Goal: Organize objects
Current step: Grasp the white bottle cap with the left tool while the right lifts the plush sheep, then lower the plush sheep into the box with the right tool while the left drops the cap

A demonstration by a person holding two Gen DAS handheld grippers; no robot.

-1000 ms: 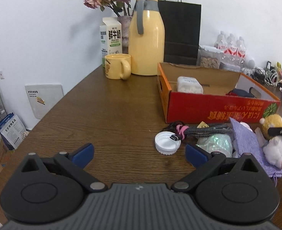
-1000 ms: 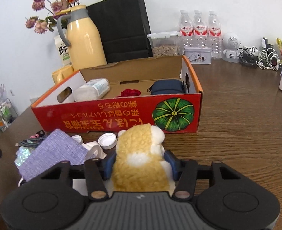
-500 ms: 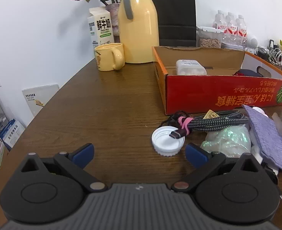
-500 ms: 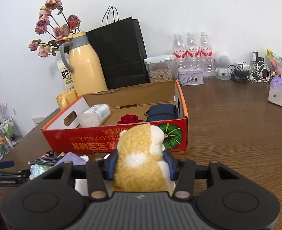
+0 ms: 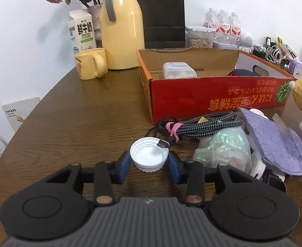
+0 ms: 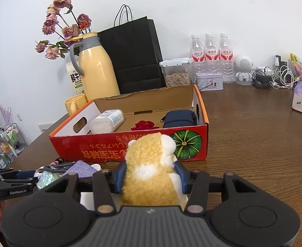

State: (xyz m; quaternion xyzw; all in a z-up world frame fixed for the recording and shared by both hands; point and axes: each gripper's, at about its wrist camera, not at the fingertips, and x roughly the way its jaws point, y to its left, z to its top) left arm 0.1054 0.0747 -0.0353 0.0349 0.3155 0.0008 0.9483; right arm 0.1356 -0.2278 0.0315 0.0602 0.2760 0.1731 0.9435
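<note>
At the bottom centre of the left wrist view, the left gripper (image 5: 149, 162) has just been closing its jaws onto a white bottle cap (image 5: 149, 156) on the table (image 5: 79, 123). Lift straight, clear of the cable plug (image 5: 163, 143) on its rim. The right gripper (image 6: 149, 177) clasps a plush toy (image 6: 151, 170) before the red box (image 6: 130, 148).

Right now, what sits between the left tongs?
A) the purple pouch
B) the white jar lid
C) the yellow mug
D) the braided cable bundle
B: in the left wrist view the left tongs have just been closing, and their blue pads now flank the white jar lid on the table; the cable bundle lies beyond it, with only a plug end over the lid's rim.
</note>
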